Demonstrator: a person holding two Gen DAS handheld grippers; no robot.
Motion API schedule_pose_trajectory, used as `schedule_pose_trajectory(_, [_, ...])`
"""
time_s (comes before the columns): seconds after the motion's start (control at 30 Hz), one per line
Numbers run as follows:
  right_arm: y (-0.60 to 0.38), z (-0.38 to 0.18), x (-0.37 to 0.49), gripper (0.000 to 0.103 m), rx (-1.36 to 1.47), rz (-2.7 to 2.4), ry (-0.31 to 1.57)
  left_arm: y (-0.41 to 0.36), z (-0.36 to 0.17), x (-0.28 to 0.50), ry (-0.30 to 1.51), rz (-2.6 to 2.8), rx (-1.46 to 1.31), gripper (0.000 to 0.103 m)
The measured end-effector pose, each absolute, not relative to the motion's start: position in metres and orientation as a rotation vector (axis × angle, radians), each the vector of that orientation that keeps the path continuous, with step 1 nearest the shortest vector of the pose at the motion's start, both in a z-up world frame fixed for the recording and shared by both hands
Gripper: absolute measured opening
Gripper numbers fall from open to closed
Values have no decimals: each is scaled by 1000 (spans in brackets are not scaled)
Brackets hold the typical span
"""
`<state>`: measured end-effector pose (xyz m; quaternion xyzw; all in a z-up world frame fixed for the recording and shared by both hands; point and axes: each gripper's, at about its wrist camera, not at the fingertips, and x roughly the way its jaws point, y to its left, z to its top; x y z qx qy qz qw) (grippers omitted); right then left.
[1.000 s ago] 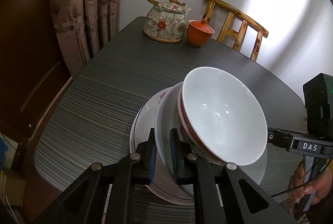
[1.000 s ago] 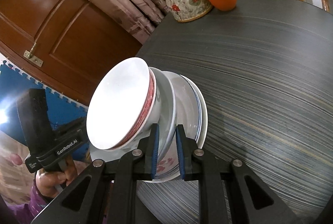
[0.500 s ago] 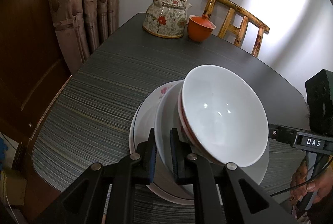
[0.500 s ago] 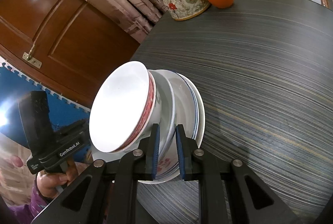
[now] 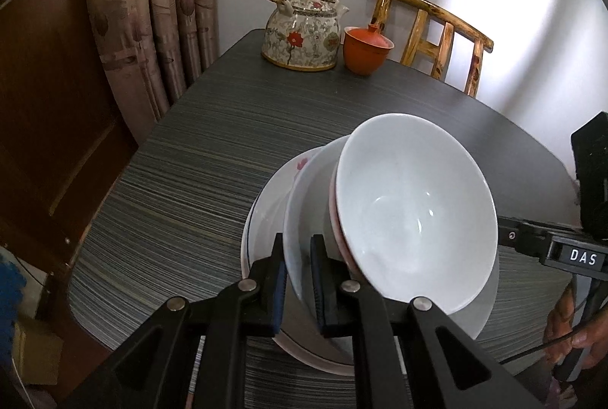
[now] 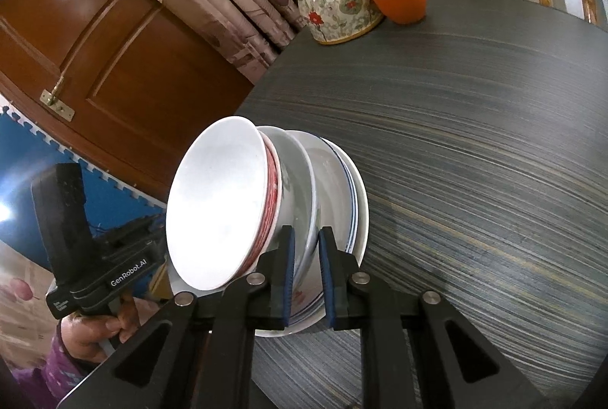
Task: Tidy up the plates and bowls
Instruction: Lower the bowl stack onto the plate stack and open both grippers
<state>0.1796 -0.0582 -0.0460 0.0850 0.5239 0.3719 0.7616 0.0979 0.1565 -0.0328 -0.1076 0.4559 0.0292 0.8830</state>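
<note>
I have both grippers on the same stack of dishes, one from each side. My left gripper [image 5: 298,280] has its jaws clamped on the rim of the wide white bowl [image 5: 304,219] in the middle of the stack; the blue pads [image 5: 279,291] press on either face of that rim. My right gripper [image 6: 306,274] is clamped on the opposite edge of that bowl, where a bit of red flower pattern shows between its pads.

Inside the wide bowl sits the top bowl [image 5: 414,207] — white inside, with a red band around its outside. Under both lie the plates [image 5: 266,219], the upper one with a thin blue line near its edge. The whole stack sits near my edge of the dark striped table [image 5: 197,173]; from the right wrist view I cannot tell whether the plates rest flat on it.

At the far end of the table stand a flowered teapot [image 5: 302,37] with a woven handle and an orange lidded cup [image 5: 366,48], just beside each other and well apart from the stack. A wooden chair [image 5: 429,29] stands behind them, curtains [image 5: 152,10] hang at the left, and a hand [image 6: 95,329] grips the left handle.
</note>
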Motion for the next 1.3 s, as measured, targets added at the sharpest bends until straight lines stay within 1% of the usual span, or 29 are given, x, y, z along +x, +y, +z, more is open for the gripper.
schedule_pose_trajectory(0.17, [-59, -44, 175, 15, 168, 795, 1109, 149, -31, 97, 946, 87, -153, 13])
schedule_pose_trajectory(0.4, [-66, -39, 165, 16, 195, 787, 1080, 146, -22, 91, 936, 122, -119, 13])
schedule_pose_trajectory(0.47, [-68, -37, 161, 17, 199, 787, 1071, 143, -17, 88, 929, 134, -99, 14])
schedule_pose_trajectory(0.6, [-73, -31, 153, 24, 209, 792, 1047, 136, -9, 79, 918, 152, -65, 14])
schedule_pose_trajectory(0.83, [-75, -10, 130, 30, 209, 820, 972, 123, 8, 56, 889, 184, -19, 14])
schedule_pose_trajectory(0.9, [-74, -3, 121, 33, 201, 822, 946, 119, 14, 48, 872, 204, -13, 24])
schedule_pose_trajectory(1.03, [-74, 9, 102, 38, 201, 829, 883, 112, 23, 34, 824, 226, -10, 30])
schedule_pose_trajectory(1.07, [-76, 13, 95, 39, 204, 824, 848, 109, 25, 29, 805, 233, -4, 34])
schedule_pose_trajectory(1.1, [-78, 17, 88, 43, 207, 815, 810, 108, 26, 27, 796, 234, -3, 36])
schedule_pose_trajectory(1.17, [-83, 24, 77, 61, 208, 793, 745, 103, 28, 23, 766, 228, 6, 36])
schedule_pose_trajectory(1.2, [-85, 27, 71, 75, 208, 778, 716, 102, 28, 23, 760, 224, 11, 36])
schedule_pose_trajectory(1.23, [-88, 29, 65, 79, 217, 768, 685, 100, 28, 23, 750, 216, 18, 36])
schedule_pose_trajectory(1.27, [-91, 32, 59, 79, 229, 763, 651, 98, 29, 22, 740, 209, 26, 36])
schedule_pose_trajectory(1.3, [-95, 36, 51, 81, 228, 748, 614, 95, 31, 21, 731, 201, 32, 36])
